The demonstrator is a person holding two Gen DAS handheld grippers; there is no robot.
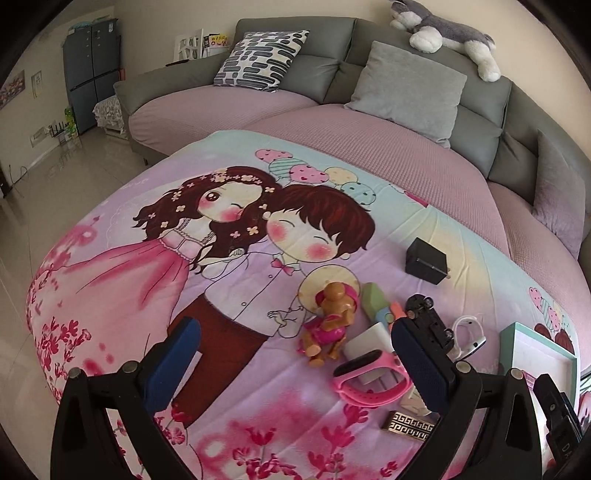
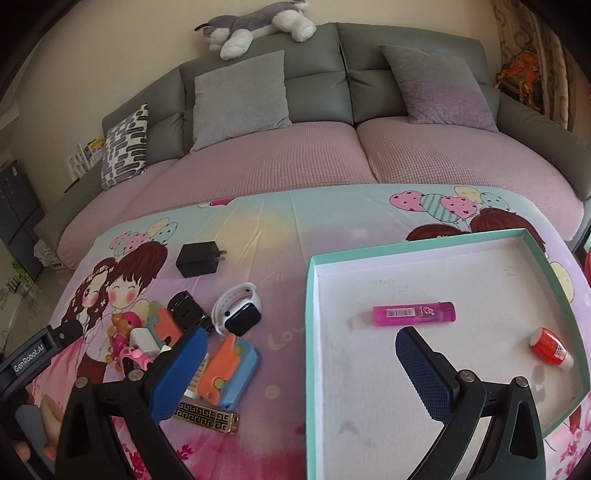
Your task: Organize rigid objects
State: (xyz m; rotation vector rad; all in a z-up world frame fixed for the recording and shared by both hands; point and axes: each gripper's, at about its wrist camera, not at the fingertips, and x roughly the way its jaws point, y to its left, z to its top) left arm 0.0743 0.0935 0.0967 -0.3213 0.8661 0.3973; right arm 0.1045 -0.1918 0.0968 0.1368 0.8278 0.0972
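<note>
A pile of small objects lies on the cartoon-print cloth: a brown doll (image 1: 330, 325), a pink wristband (image 1: 371, 378), a black toy car (image 1: 428, 319), a white smartwatch (image 2: 238, 308), a black charger (image 2: 197, 258), an orange-and-blue toy (image 2: 229, 369) and a gold-patterned bar (image 2: 205, 417). A teal-rimmed white tray (image 2: 314, 332) holds a pink lighter (image 2: 413, 314) and an orange glue bottle (image 2: 550, 347). My left gripper (image 1: 295, 358) is open, just left of the pile. My right gripper (image 2: 301, 363) is open, straddling the tray's left rim.
A grey sofa with a pink cover (image 2: 295, 158) stands behind the table, with cushions and a plush husky (image 2: 255, 26) on its back. Tiled floor (image 1: 55, 192) lies to the left of the table.
</note>
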